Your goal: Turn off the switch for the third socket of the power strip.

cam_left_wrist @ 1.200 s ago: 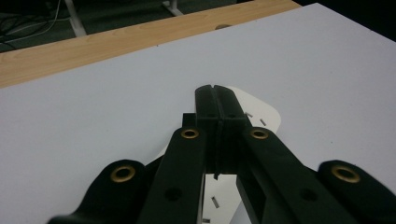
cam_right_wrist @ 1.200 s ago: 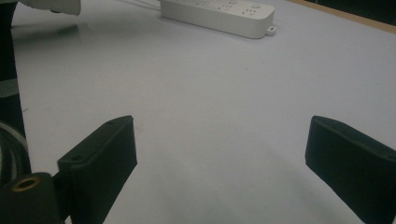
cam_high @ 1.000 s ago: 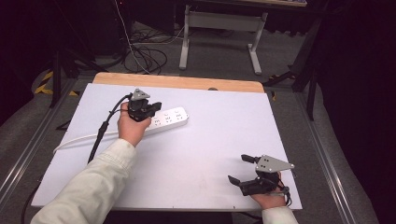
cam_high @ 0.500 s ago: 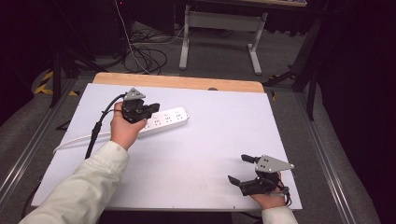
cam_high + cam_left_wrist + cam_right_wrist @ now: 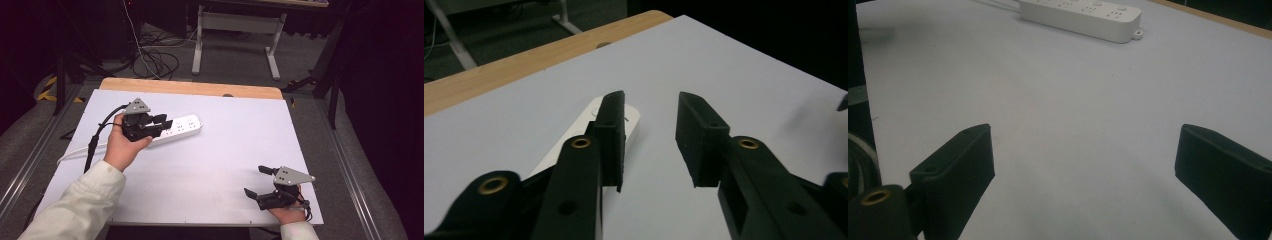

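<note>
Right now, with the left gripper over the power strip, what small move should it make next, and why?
Probably lift the left gripper a little farther off the white power strip. Its jaws have just been opening, nothing sits between them, and the strip lies flat on the white table. The right gripper rests open, well apart from it.

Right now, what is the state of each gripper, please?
Left gripper: open, jaws have just been opening, nothing between them, above the power strip.
Right gripper: open, empty.
</note>
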